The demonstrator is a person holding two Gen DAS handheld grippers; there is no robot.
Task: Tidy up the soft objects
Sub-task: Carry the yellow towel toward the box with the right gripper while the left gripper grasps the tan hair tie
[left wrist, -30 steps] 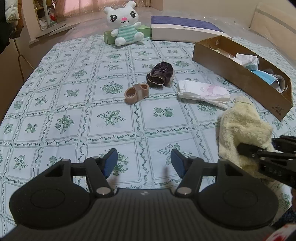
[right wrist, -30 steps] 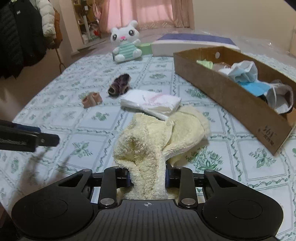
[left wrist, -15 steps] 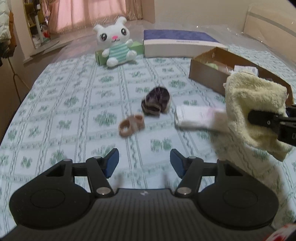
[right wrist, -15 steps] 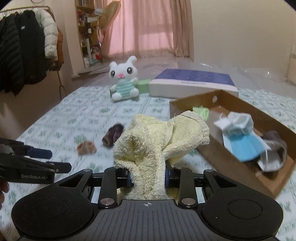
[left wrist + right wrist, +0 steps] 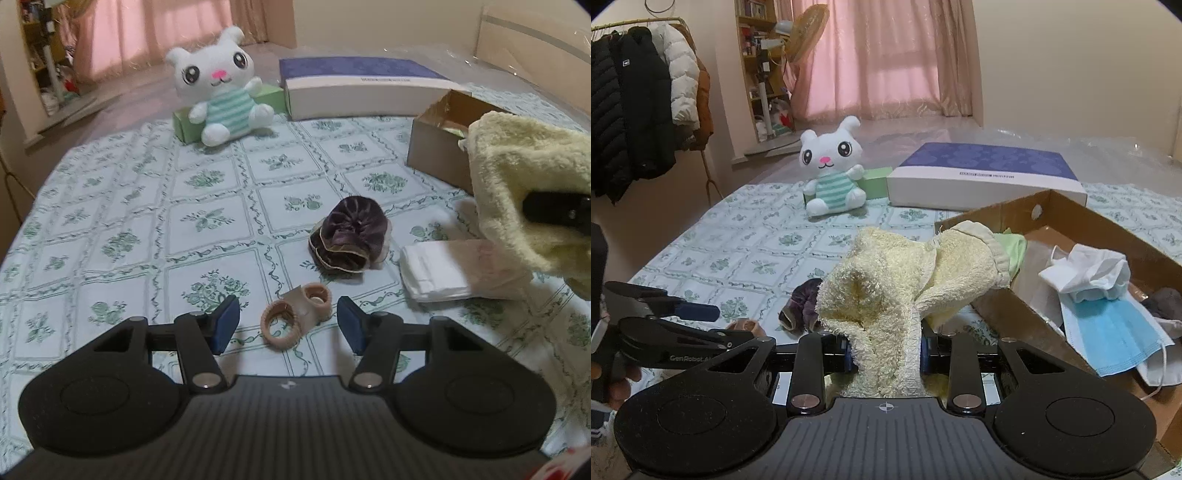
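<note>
Carrying the yellow towel (image 5: 905, 280), the right gripper (image 5: 886, 354) is clenching it just short of the cardboard box (image 5: 1004, 314) ahead to its right; dropping it inside seems next. Meanwhile the left gripper (image 5: 288, 326) is narrowing its empty jaws around the beige hair ties (image 5: 295, 314) lying between them, still untouched.

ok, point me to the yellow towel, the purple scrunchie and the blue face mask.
yellow towel (image 5: 886, 280): right wrist view, middle of the fluffy bunch above the tool.
purple scrunchie (image 5: 349, 230): left wrist view, centre of its gathered folds.
blue face mask (image 5: 1115, 332): right wrist view, middle of the blue panel, in the cardboard box.
</note>
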